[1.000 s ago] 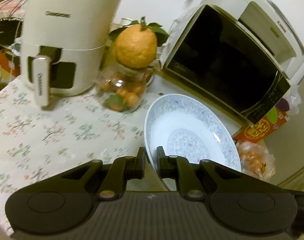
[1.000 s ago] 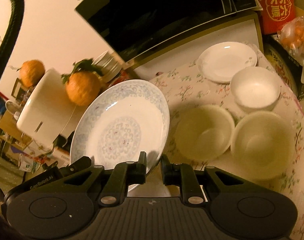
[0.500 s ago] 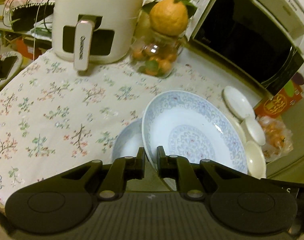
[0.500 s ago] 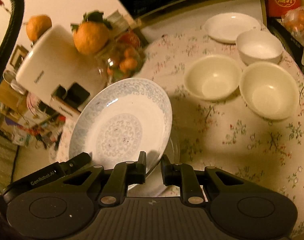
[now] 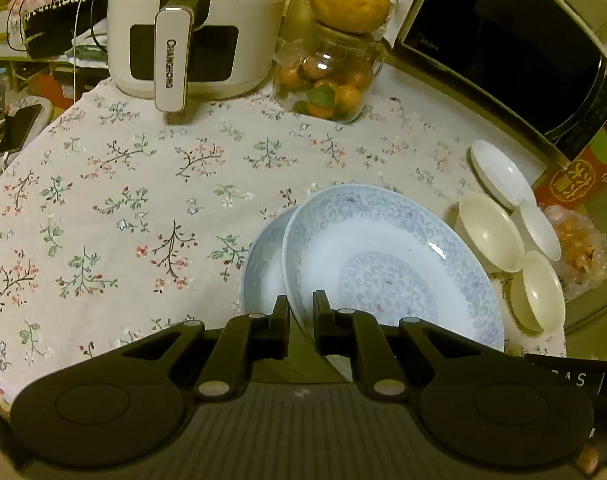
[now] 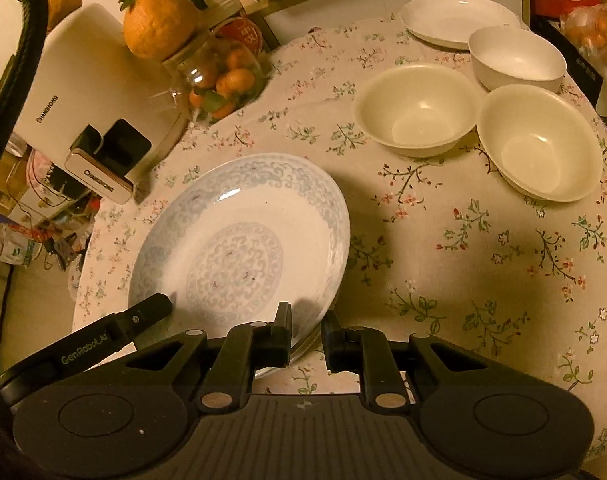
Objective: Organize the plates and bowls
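Note:
Both grippers hold one blue-patterned plate point(image 5: 383, 268) point(image 6: 243, 240) by its near rim. My left gripper point(image 5: 301, 312) is shut on the rim at one side, and its black body point(image 6: 115, 328) shows in the right wrist view. The right gripper point(image 6: 306, 324) is shut on the rim at the other side. The plate tilts low over a second blue-patterned plate point(image 5: 263, 256) lying on the floral tablecloth point(image 5: 143, 200); I cannot tell if they touch. Two cream bowls point(image 6: 419, 108) point(image 6: 539, 140), a white bowl point(image 6: 515, 56) and a small white plate point(image 6: 455, 16) stand beyond.
A white air fryer point(image 5: 199, 28) and a glass jar of tangerines point(image 5: 331, 76) topped by a large orange stand at the back. A black microwave point(image 5: 515, 48) is back right. A bag of oranges point(image 5: 579, 244) sits by the table's right edge.
Both grippers have come down and tipped toward the table with the plate. The second patterned plate has come into view under it, and the bowls now show in the left wrist view.

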Available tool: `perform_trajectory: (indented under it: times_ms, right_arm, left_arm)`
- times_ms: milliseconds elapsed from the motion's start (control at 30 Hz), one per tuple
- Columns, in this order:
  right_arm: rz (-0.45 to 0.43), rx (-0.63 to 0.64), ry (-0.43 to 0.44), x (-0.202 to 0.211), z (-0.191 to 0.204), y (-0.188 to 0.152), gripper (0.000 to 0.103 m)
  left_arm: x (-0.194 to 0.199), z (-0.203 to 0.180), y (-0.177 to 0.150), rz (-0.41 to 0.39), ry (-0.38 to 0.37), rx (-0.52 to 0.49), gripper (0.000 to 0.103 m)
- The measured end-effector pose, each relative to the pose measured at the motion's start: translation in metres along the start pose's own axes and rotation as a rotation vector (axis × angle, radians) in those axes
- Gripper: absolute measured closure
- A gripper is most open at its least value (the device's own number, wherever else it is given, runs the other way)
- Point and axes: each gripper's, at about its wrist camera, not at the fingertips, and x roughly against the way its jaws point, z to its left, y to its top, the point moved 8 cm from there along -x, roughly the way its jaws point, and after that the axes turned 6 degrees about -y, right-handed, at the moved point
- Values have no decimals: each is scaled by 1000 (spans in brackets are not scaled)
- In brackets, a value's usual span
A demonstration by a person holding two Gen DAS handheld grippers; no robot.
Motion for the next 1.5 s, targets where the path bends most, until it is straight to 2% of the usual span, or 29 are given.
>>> perform_trajectory:
  times_ms: [700,1500]
  right_arm:
    - [47,20,-48,-18,7,-5,86]
    - [42,53,-115,-23,17,-8,86]
  left_arm:
    - [-13,12,-6,33,64,-18,93]
    - [-15,8,-6,-11,164,-128,92]
